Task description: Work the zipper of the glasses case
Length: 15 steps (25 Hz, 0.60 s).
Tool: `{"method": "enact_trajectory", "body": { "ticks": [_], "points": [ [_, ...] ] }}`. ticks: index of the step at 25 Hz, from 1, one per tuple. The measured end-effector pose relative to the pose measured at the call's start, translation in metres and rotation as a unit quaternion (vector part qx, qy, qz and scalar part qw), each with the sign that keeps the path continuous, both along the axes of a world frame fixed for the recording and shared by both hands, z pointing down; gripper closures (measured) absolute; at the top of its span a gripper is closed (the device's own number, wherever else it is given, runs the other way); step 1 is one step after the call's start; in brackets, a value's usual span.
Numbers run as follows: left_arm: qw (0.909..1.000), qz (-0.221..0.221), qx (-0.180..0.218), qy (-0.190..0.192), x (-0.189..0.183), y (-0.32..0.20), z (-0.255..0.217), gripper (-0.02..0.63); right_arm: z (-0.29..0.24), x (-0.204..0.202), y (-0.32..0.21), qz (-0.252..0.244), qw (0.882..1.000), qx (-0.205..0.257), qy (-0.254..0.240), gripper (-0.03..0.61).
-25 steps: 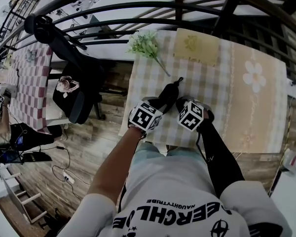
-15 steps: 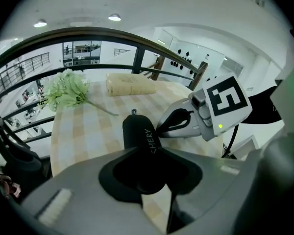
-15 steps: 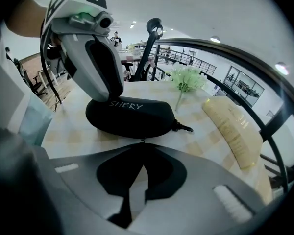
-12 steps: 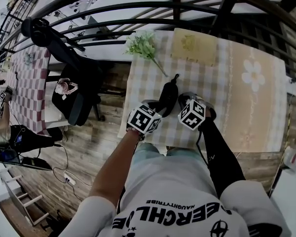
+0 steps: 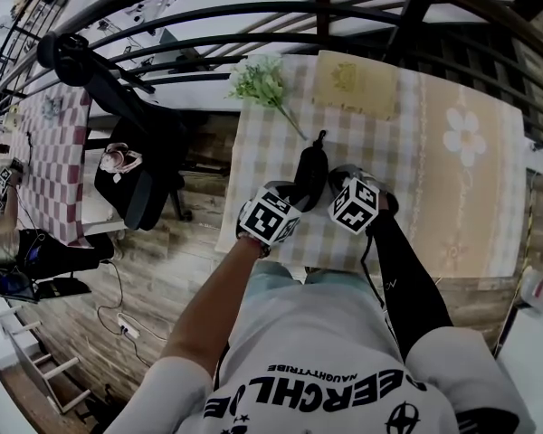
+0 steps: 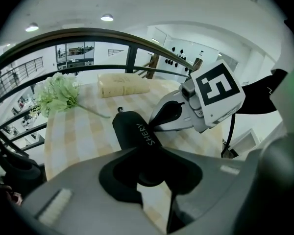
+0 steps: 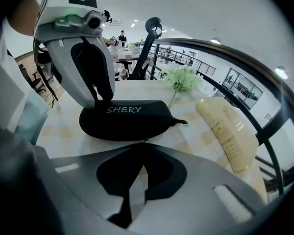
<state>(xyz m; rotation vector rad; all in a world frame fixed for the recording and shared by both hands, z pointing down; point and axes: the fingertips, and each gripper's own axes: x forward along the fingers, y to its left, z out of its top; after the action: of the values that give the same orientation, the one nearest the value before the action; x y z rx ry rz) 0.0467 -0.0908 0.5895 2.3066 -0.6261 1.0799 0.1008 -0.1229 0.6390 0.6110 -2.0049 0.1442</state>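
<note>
Nearest, at the right gripper [image 7: 143, 148], the two dark jaws are drawn together with their tips meeting, nothing visibly between them, poised just short of the near long side of the glasses case [image 7: 125, 119]. Directly ahead of those tips the black, lettered case lies flat on the checked tablecloth [image 7: 63, 126], long side on to this gripper. Ahead and to the left, the left gripper [image 6: 148, 166] is clamped over one end of the case, one jaw on each face; in its own view the case runs straight out from between its jaws. At the case's free end, ahead and to the right of the right gripper, a small tab [image 7: 179, 122] sticks out; whether it is the zipper pull or a hanging loop is too small to tell. Beyond the case lie a sprig of pale green flowers [image 7: 182, 78] and, further right, a cream oblong pad [image 7: 225, 133]; a dark curved railing [image 7: 225, 53] bounds the table behind. Step in hand, as judged: the case is steadied and the pull is being sought. The next move calls for parting the right jaws, nipping the pull, and drawing it along the seam against the left gripper's hold.
</note>
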Motion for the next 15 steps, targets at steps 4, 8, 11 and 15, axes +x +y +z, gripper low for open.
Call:
{"method": "enact_trajectory", "body": {
  "ticks": [4, 8, 11, 15],
  "points": [
    [1.0000, -0.005, -0.001, 0.006, 0.000, 0.000, 0.000, 0.514, -0.001, 0.000, 0.003, -0.004, 1.000, -0.002, -0.001, 0.549],
    [0.9999, -0.008, -0.002, 0.011, -0.001, -0.001, -0.001, 0.514, -0.002, -0.001, 0.006, -0.003, 1.000, -0.001, 0.000, 0.548],
    [0.9998, -0.011, -0.004, 0.015, -0.001, -0.001, -0.001, 0.514, -0.004, -0.002, 0.008, -0.002, 1.000, -0.002, 0.001, 0.548],
    [0.9998, -0.012, -0.004, 0.017, -0.001, -0.001, 0.000, 0.514, -0.003, -0.003, 0.012, -0.001, 1.000, -0.002, 0.002, 0.548]
  ]
}}
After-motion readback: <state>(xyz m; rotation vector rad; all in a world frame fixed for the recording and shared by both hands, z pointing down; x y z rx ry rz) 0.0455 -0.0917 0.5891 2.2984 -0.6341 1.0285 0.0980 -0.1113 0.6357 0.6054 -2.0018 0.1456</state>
